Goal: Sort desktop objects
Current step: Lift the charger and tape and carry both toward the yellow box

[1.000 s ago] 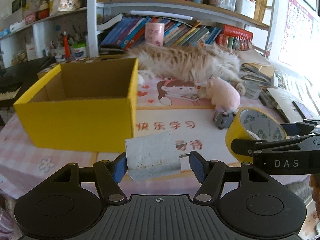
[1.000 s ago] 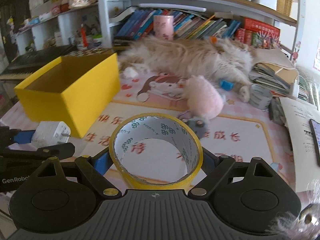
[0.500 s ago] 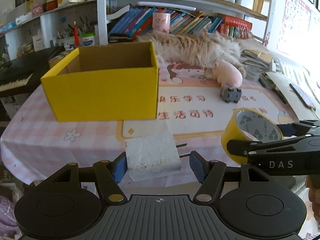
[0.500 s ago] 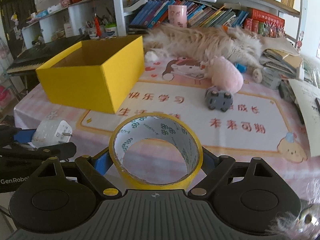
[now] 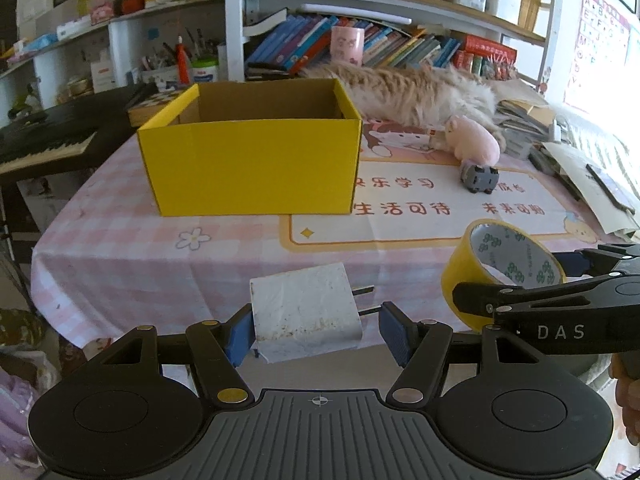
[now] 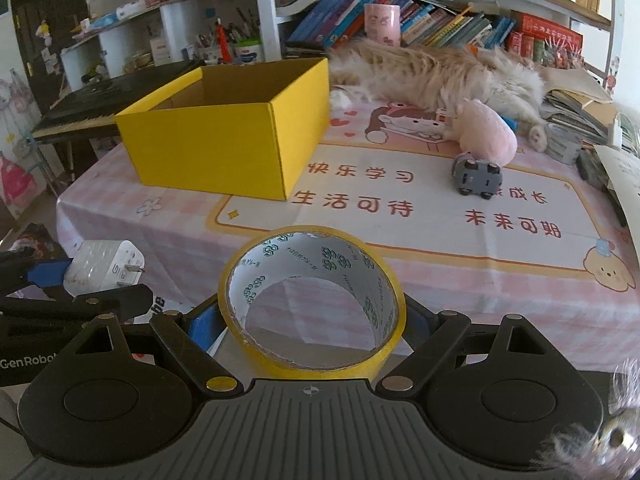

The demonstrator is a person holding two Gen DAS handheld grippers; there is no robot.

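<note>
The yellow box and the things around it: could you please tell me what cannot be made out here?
- Yellow box floor: hidden by its near wall, both views.
- Cat head: not visible; pink plush covers part.
- White charger right side: whether the pad touches it is unclear, left wrist view.

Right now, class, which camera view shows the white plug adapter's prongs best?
The right wrist view: the white plug adapter shows its pronged face and printed markings. The left wrist view shows its plain back, prongs edge-on.

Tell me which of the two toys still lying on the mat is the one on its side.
The small grey toy car: it is tipped over, wheels facing the camera, just in front of the pink plush pig, which lies flat.
</note>
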